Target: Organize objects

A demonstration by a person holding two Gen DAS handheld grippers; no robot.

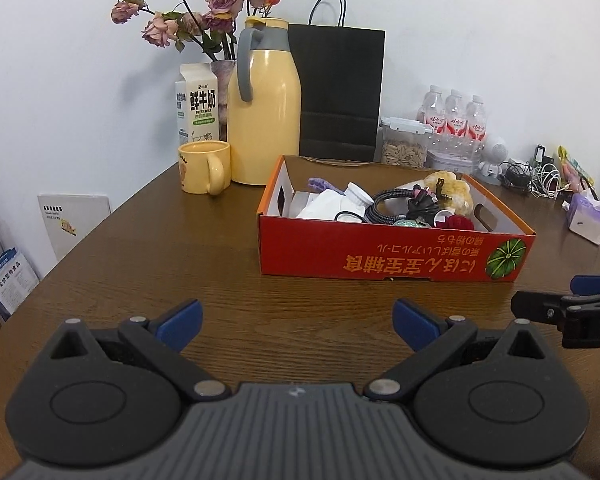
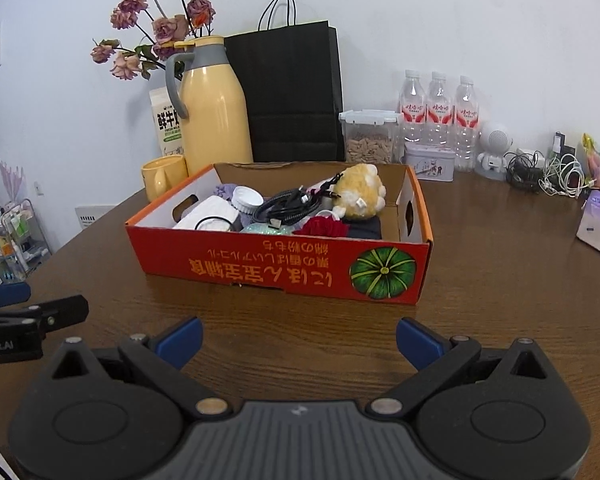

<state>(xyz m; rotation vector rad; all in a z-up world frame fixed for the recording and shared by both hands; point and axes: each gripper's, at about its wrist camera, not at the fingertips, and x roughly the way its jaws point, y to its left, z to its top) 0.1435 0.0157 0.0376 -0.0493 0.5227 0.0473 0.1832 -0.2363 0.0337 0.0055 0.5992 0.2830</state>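
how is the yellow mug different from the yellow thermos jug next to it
The yellow mug is short and open-topped; the yellow thermos jug is tall, with a grey collar and closed lid. The mug's handle is yellow like its body; the jug's is grey. The mug has a small printed picture; the jug looks plain. Both are pale yellow and stand upright on the table.

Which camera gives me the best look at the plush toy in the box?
The right wrist view: the yellow plush toy shows nearly whole, resting against the far wall of the orange box. In the left wrist view the toy sits smaller, partly hidden behind the black cable.
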